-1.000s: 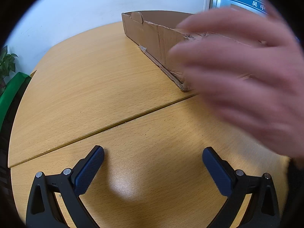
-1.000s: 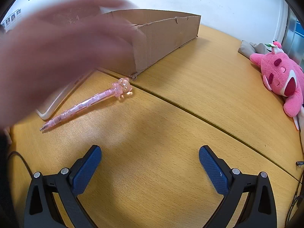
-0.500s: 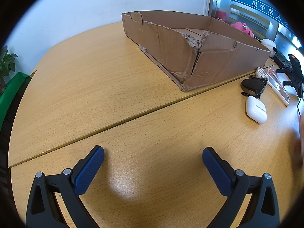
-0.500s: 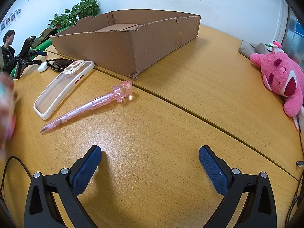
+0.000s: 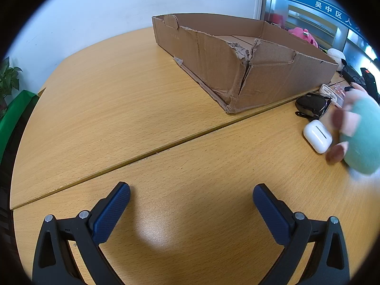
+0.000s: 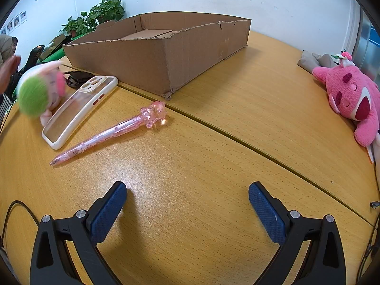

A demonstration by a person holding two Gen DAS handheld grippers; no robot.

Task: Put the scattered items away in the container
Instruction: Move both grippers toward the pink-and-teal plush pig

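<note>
A shallow cardboard box stands on the wooden table; it also shows in the right wrist view. Beside it lie black sunglasses, a white earbud case, a clear phone case and a pink pen. A blurred green and pink plush toy sits by the earbud case; it also shows in the right wrist view. My left gripper is open and empty over bare table. My right gripper is open and empty, nearer than the pen.
A pink plush bear lies at the table's right edge. A hand shows at the far left. Potted plants stand behind the box. A cable runs by my right gripper. A seam crosses the table.
The hand that swept across both views has withdrawn. A green and pink plush toy has appeared on the table by the earbud case and phone case. Both grippers have stayed still.
</note>
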